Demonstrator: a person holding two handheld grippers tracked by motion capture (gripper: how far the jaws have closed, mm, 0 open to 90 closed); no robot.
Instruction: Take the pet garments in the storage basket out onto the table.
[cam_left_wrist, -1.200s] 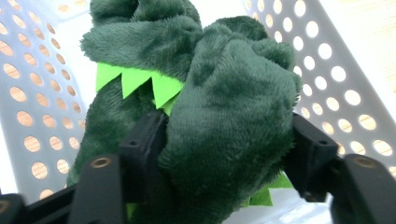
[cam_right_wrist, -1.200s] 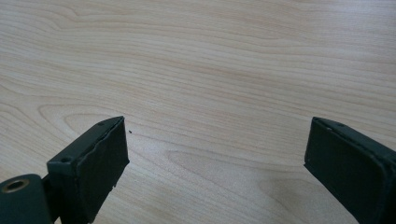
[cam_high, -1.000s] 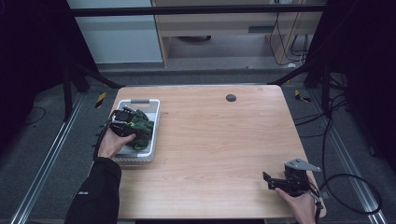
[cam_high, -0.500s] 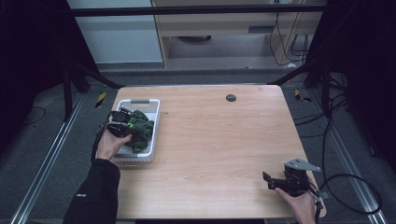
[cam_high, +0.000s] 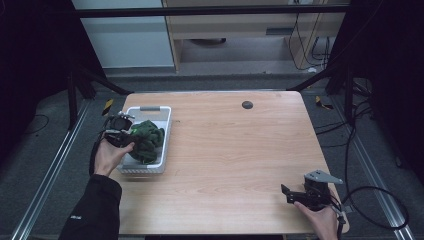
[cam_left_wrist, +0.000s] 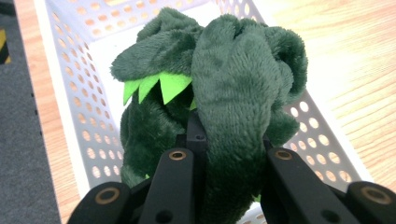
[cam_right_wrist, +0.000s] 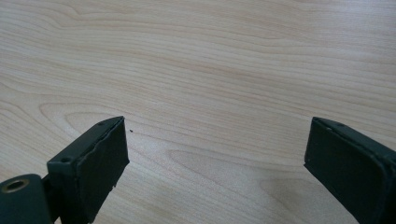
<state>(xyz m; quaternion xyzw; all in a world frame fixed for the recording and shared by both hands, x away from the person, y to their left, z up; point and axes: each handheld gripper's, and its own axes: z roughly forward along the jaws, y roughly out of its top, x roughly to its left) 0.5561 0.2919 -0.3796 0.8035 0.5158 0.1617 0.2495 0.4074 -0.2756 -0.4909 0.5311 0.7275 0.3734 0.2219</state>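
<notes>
The green plush toy (cam_left_wrist: 219, 88) hangs bunched over the white perforated basket (cam_high: 161, 120), which sits at the left edge of the wooden table (cam_high: 240, 155). A thick fold of its fur runs down between the two black jaws of the left gripper (cam_left_wrist: 224, 158), which are closed on it, so the toy's weight sits forward of and above the jaws, with the basket floor directly below. In the high view the toy (cam_high: 147, 137) lies over the middle of the basket, just beyond the left gripper (cam_high: 120, 135), and I cannot tell whether its lower part touches the basket floor.

The toy's bulk leans toward the basket's inner wall, the side facing the open table. That bare wood to the right is, I judge, where any carry would go.

The right gripper (cam_high: 300, 195) rests well apart at the near right corner, jaws spread wide over plain tabletop (cam_right_wrist: 210, 84), holding nothing. The left hand is plainly the nearer one.
</notes>
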